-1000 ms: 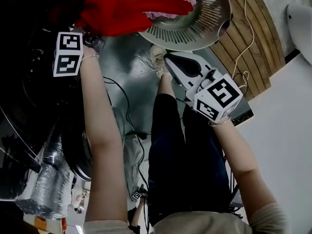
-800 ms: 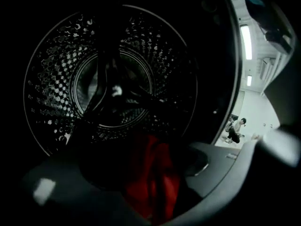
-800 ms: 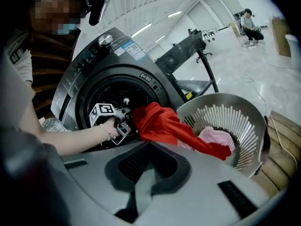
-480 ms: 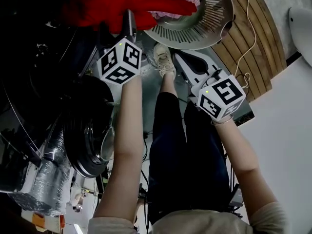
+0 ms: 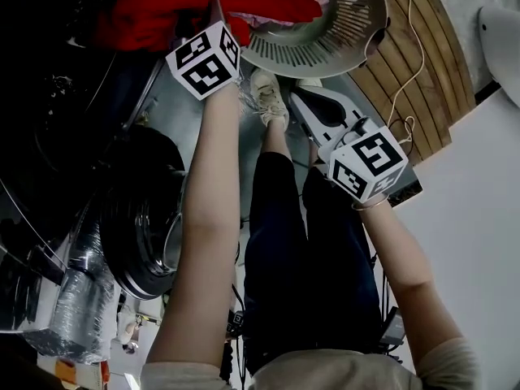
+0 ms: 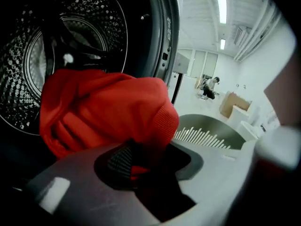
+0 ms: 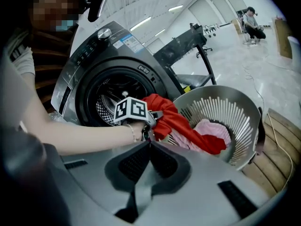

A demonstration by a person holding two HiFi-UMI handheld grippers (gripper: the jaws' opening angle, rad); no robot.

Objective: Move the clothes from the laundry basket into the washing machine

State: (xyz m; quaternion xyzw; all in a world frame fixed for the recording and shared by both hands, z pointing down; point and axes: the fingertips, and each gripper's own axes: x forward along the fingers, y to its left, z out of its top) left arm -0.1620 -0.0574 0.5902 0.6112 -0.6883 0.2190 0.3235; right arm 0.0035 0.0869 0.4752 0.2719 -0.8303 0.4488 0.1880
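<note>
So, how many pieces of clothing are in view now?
2. A red knitted garment drapes from the round grey slotted basket toward the dark washing machine. A pink garment lies inside that basket. More may be hidden underneath.

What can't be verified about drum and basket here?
Inside the drum: the red garment covers most of the opening in the left gripper view; the head view is too dark.
Under the pink garment in the laundry basket: the red garment drapes over it in the right gripper view; the head view's top edge cuts it off.
How much cloth the left gripper holds: its jaws, just closing on the red garment, are partly covered.
</note>
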